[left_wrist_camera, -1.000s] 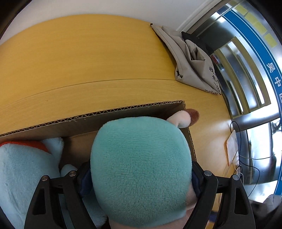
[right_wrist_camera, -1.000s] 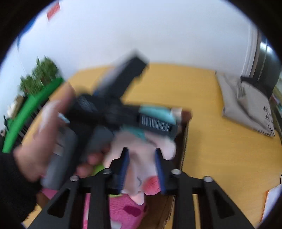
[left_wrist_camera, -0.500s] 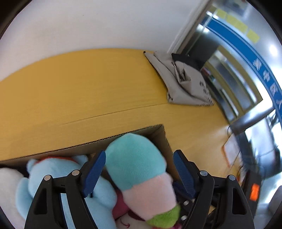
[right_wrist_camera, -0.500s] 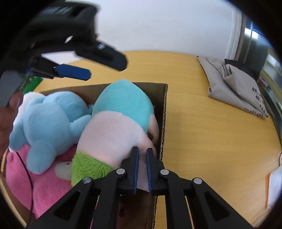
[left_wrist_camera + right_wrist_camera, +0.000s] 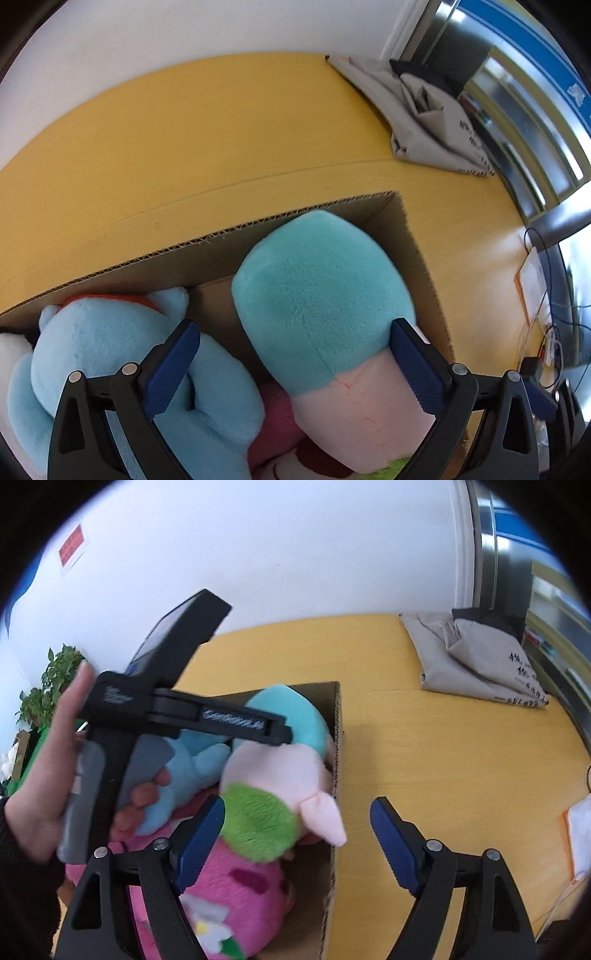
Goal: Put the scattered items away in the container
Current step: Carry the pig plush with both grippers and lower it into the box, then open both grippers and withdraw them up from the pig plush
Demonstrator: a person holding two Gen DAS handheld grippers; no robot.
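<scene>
A cardboard box (image 5: pixel 413 236) on the yellow table holds several plush toys. A teal, pink and green plush (image 5: pixel 321 295) lies at the box's right end, also seen in the right wrist view (image 5: pixel 280 771). A light blue plush (image 5: pixel 96 343) and a pink plush (image 5: pixel 236 890) lie beside it. My left gripper (image 5: pixel 295 354) is open, its fingers wide on either side of the teal plush. My right gripper (image 5: pixel 297 842) is open above the box's right wall (image 5: pixel 334 775), holding nothing. The left gripper body and the hand holding it (image 5: pixel 110 746) show in the right wrist view.
A folded grey cloth bag (image 5: pixel 428 122) lies at the table's far right corner, also in the right wrist view (image 5: pixel 476 661). A paper and cables (image 5: pixel 532 291) sit at the right edge. A green plant (image 5: pixel 51 679) stands at the left, behind the table.
My right gripper has opened, letting go of the teal and pink plush, and pulled back. My left gripper, open since half a second ago, has moved closer over the plush.
</scene>
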